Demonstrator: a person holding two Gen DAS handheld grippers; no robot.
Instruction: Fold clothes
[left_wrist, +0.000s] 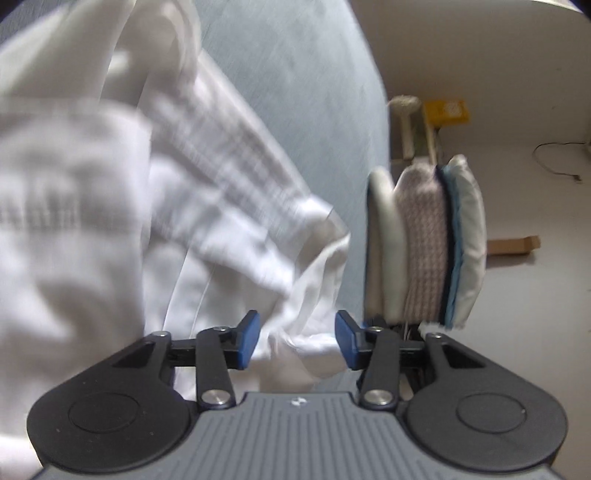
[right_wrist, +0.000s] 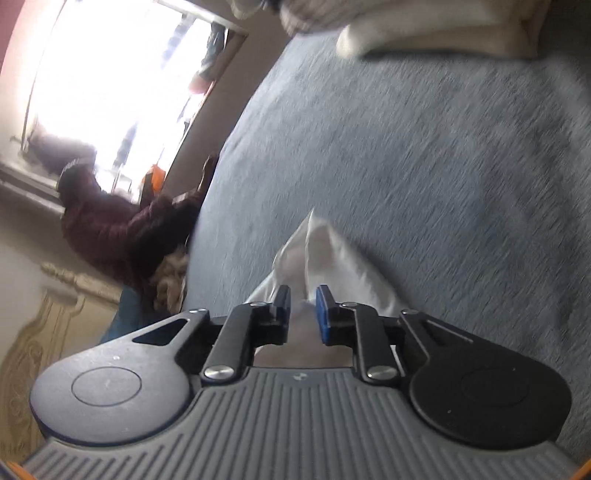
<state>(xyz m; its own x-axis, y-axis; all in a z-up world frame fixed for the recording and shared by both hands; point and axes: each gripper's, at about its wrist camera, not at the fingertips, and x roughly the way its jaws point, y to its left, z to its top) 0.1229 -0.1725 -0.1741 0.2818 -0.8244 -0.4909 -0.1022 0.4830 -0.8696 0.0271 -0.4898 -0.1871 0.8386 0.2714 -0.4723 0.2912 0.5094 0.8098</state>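
Note:
A white garment (left_wrist: 110, 206) lies bunched and blurred over the pale blue-grey bed cover (left_wrist: 295, 92) in the left wrist view. My left gripper (left_wrist: 297, 341) is open, its blue pads (left_wrist: 247, 341) apart with a fold of the white cloth lying between them. In the right wrist view my right gripper (right_wrist: 303, 314) is nearly closed on a corner of the white cloth (right_wrist: 321, 251), which pokes out past the fingertips above the blue-grey cover (right_wrist: 424, 166).
A stack of folded clothes (left_wrist: 424, 243) in cream, checked pink, blue and white sits at the bed's edge by the left gripper; it also shows in the right wrist view (right_wrist: 424, 29). A person in a dark red jacket (right_wrist: 122, 221) is beside the bed near a bright window (right_wrist: 110, 74).

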